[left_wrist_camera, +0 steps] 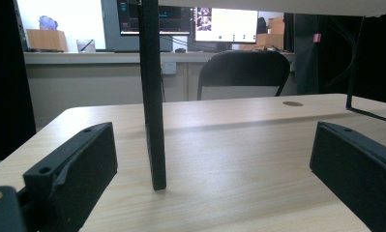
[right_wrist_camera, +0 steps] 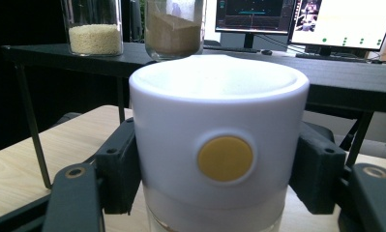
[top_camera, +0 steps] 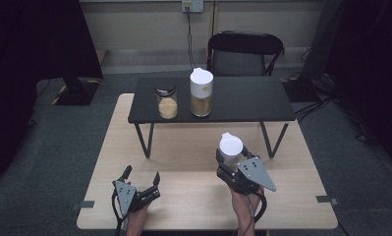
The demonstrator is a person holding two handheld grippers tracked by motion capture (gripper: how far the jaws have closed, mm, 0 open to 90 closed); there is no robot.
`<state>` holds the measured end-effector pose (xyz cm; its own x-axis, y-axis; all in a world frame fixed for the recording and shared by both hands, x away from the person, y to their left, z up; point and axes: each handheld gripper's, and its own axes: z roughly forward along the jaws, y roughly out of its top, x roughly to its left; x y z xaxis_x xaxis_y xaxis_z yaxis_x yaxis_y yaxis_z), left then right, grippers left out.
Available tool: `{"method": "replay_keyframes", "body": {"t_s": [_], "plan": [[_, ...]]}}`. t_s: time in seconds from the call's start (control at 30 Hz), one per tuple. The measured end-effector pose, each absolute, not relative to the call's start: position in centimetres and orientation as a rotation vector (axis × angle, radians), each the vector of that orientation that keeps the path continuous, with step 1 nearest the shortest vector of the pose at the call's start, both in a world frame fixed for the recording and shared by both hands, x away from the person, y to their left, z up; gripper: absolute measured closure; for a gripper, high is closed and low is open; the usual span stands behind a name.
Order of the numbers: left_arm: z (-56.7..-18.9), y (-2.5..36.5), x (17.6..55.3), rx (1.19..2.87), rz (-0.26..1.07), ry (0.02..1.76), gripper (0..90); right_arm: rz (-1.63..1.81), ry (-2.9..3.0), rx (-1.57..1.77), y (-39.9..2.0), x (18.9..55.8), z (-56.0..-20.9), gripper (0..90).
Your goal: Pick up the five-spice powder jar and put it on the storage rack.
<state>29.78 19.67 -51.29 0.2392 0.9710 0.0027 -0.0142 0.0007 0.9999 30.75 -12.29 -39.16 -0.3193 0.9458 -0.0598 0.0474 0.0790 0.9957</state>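
Note:
A jar with a white lid [top_camera: 231, 145] and a round yellow button [right_wrist_camera: 225, 158] is held just above the wooden table [top_camera: 183, 142], at its right. My right gripper [top_camera: 231, 158] is shut on it, one black jaw pressing each side of the lid [right_wrist_camera: 219, 121]. At the table's front left my left gripper [top_camera: 142, 175] lies low and open, with nothing between its jaws. In the left gripper view, the left gripper [left_wrist_camera: 215, 169] faces a black shelf leg [left_wrist_camera: 152, 96] that stands a little ahead, apart from both jaws.
A low black shelf [top_camera: 242, 101] stands on the table's far half. It carries a short black-lidded jar of pale grains [top_camera: 167, 103] and a tall white-lidded jar of brown powder [top_camera: 202, 93]. A black chair [top_camera: 245, 54] stands beyond.

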Motion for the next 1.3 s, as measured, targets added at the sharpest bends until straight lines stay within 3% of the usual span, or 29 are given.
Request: {"method": "replay_keyframes", "body": {"t_s": [1.3], "plan": [[-51.3,19.7,29.8,1.305,1.037,1.019,2.5,1.366,1.491,1.012,-13.6,32.8,-32.5,29.6]]}}
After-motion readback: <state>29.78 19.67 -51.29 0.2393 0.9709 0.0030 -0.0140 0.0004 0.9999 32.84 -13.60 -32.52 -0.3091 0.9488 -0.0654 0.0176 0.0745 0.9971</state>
